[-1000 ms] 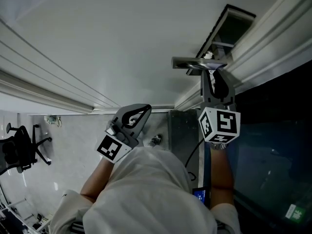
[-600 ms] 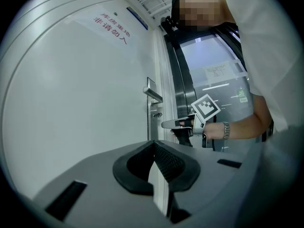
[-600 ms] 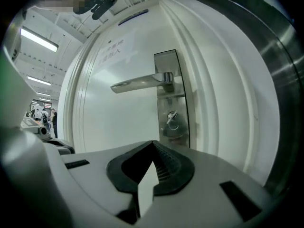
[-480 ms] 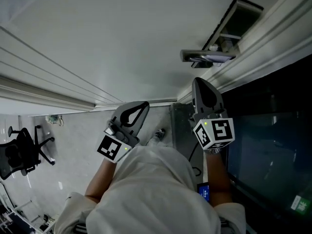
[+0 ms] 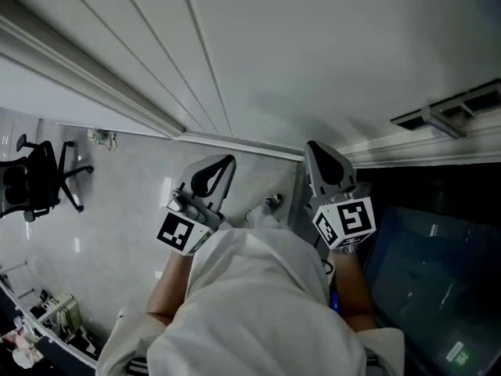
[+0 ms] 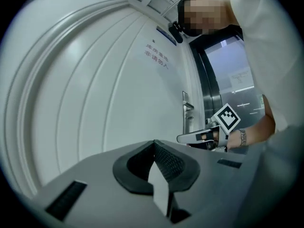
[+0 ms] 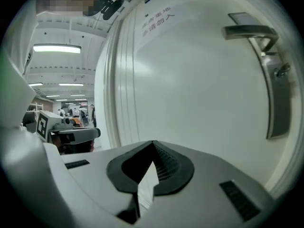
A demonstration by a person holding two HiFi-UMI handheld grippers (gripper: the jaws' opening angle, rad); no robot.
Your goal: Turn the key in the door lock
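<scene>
The white door [image 5: 313,45] fills the top of the head view. Its metal lever handle [image 5: 445,119] is at the upper right, well away from both grippers. In the right gripper view the handle [image 7: 249,32] sits above a long lock plate [image 7: 278,103] with a small dark keyhole piece [image 7: 283,70]; I cannot make out a key. My right gripper [image 5: 315,147] [image 7: 152,144] is shut and empty; its jaws have just been closing on nothing. My left gripper [image 5: 225,163] [image 6: 154,143] is also shut and empty. Both point at the bare door panel.
A dark glass panel [image 5: 438,272] stands right of the door. A black office chair [image 5: 35,182] is on the pale tiled floor [image 5: 117,210] at the left. In the left gripper view the right gripper's marker cube [image 6: 227,118] hangs below the lock plate [image 6: 188,115].
The right gripper has come off the handle area, shut, and dropped back toward my body. The left gripper shifted too. The handle now sits far off at the view's upper right.
</scene>
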